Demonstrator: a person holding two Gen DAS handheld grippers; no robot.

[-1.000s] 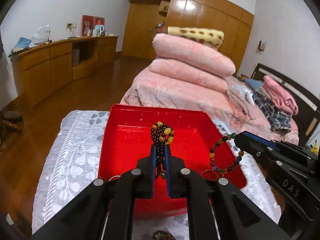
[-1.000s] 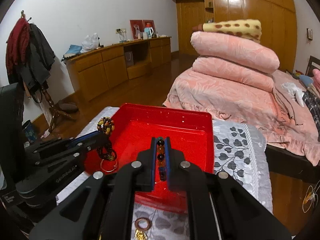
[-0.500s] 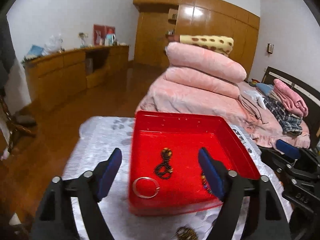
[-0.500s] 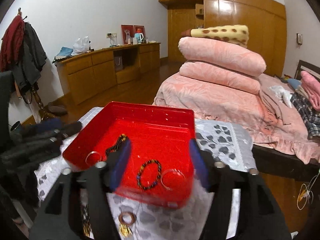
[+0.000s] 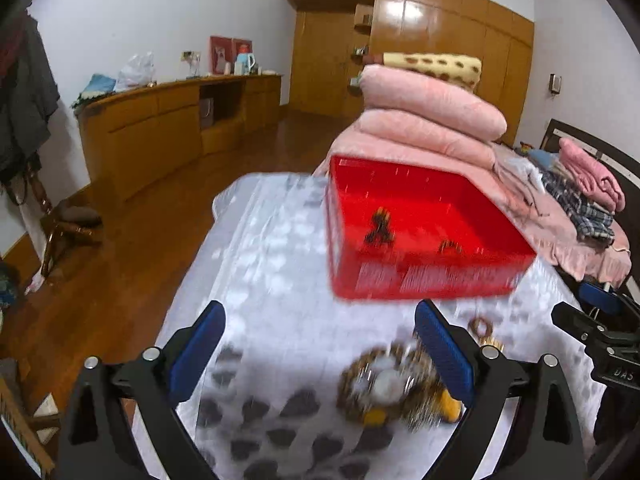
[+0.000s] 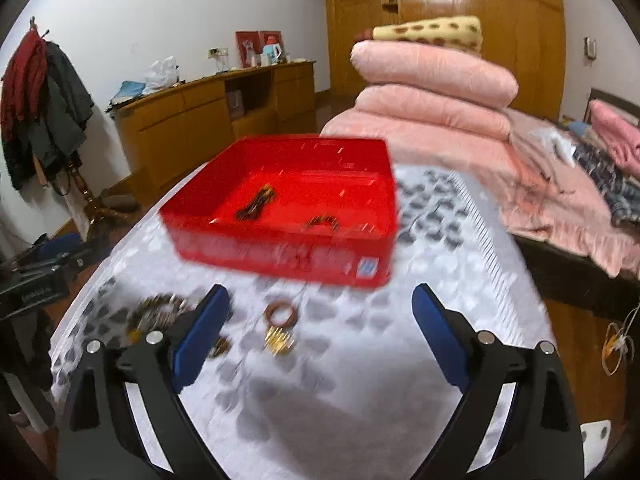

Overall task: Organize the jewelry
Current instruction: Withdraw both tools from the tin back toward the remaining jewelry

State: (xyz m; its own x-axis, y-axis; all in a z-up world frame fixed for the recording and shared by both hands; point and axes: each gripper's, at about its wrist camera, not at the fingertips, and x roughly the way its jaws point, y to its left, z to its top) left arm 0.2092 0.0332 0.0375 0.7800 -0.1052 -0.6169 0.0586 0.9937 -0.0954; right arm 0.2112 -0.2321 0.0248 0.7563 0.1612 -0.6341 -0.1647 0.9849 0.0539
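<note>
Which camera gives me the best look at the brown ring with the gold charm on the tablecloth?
The right wrist view: the brown ring lies whole and unobstructed between the open fingers, its gold charm just below it. The left wrist view shows it only small and blurred, beside the right-hand finger.

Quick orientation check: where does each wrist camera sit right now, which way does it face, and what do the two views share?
Left wrist: on the left gripper, looking forward and down over the table at the red tray; its jaws are opening, empty; right gripper at the right edge.
Right wrist: on the right gripper, same heading, jaws opening, empty; left gripper at the left edge.
Shared: tray, brown ring, pink bedding.
</note>
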